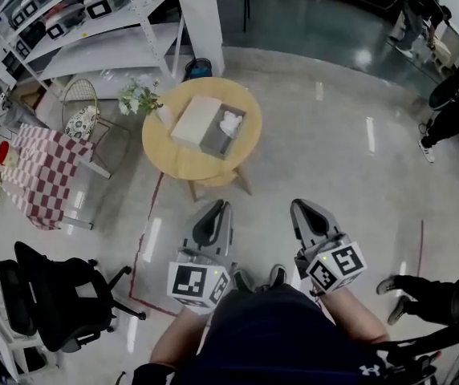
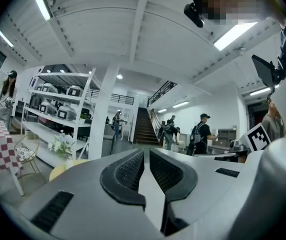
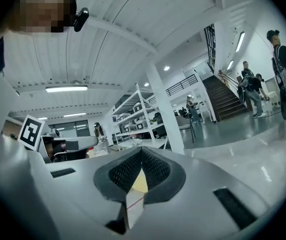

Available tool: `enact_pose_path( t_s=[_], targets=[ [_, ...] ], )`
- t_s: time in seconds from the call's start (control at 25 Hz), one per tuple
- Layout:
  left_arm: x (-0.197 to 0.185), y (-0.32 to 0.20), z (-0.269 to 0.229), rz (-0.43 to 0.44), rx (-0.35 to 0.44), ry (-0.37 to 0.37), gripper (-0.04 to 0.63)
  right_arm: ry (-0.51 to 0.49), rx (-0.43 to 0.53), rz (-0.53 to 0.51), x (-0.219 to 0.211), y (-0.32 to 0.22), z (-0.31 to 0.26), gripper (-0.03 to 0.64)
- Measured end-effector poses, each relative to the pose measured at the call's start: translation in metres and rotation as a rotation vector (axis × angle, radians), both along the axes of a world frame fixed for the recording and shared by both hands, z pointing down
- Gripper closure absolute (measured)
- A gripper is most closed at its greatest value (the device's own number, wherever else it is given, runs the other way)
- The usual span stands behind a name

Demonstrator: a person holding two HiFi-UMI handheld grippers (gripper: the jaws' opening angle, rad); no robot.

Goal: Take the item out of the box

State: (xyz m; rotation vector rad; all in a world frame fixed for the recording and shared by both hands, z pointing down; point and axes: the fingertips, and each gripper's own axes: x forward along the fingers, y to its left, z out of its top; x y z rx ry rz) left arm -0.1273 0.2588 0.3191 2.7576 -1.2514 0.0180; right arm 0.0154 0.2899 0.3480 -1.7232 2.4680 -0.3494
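Observation:
On the round yellow table (image 1: 183, 160) ahead sits an open grey box (image 1: 216, 137) with a white crumpled item (image 1: 230, 123) inside; its white lid (image 1: 196, 119) lies flat on the box's left. Both grippers are held low near my body, well short of the table. My left gripper (image 1: 222, 207) is shut and empty, pointing toward the table. My right gripper (image 1: 298, 206) is shut too, with nothing in it. In the left gripper view the left gripper (image 2: 147, 152) points level across the hall. In the right gripper view the right gripper (image 3: 141, 150) has its tips touching.
A vase of white flowers (image 1: 140, 99) stands at the table's left edge. A wire chair (image 1: 80, 112), a checkered table (image 1: 42, 172) and a black office chair (image 1: 51, 293) are at left. Shelving (image 1: 83, 14) and a white pillar (image 1: 200, 18) stand behind. Another person's legs (image 1: 419, 292) show at right.

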Motion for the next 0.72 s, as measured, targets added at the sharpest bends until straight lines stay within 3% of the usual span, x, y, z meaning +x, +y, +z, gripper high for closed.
enact_pose_path(
  t_s=[0.72],
  targets=[
    [0.055, 0.034, -0.003, -0.097, 0.02, -0.051, 0.547, -0.052, 0.066, -0.11, 0.048, 0.02, -0.009, 0.604]
  ],
)
